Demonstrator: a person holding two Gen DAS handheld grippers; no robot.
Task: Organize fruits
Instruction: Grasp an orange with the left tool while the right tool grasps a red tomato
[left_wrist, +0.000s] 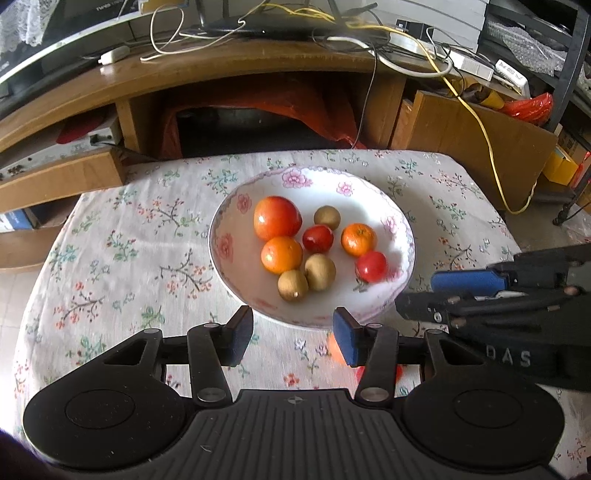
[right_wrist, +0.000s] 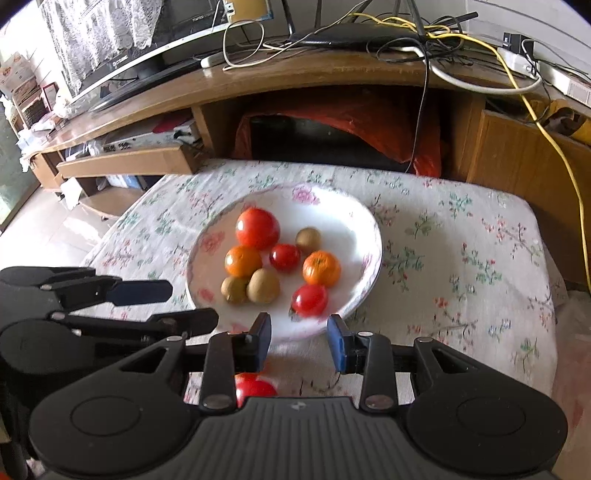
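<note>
**Inspector:** Report both tools, then work outward.

**Assistant:** The left tool (left_wrist: 293, 334) has its jaws spread wide with nothing between them. The right tool (right_wrist: 299, 341) is likewise parted and empty. Both hover above the tabletop (left_wrist: 122, 266), side by side, the right tool just to the right of the left.

**Inspector:** What lies directly ahead of them?

**Assistant:** A floral bowl (left_wrist: 236, 258), its near rim just beyond the fingertips of each tool. Inside it sit a large red apple (left_wrist: 277, 218), two oranges (left_wrist: 281, 254), two small red fruits (left_wrist: 371, 266) and three brown kiwis (left_wrist: 320, 271), clustered and mostly touching one another.

**Inspector:** Progress on organizing the fruits?

**Assistant:** In my judgement, most of it is done: eight pieces are already in the bowl. At least one piece remains outside. A red fruit (right_wrist: 255, 387) lies on the tabletop below the right tool, short of the bowl, and an orange-red shape (left_wrist: 338, 349) shows behind the left tool's right finger.

**Inspector:** Are those the same item?

**Assistant:** Cannot tell. Each is largely hidden by the tool bodies, and the one under the left tool is blurred. Any fruit nearer than the tools is out of view. The cluttered wooden cabinet (left_wrist: 221, 74) stands well beyond the bowl.
</note>
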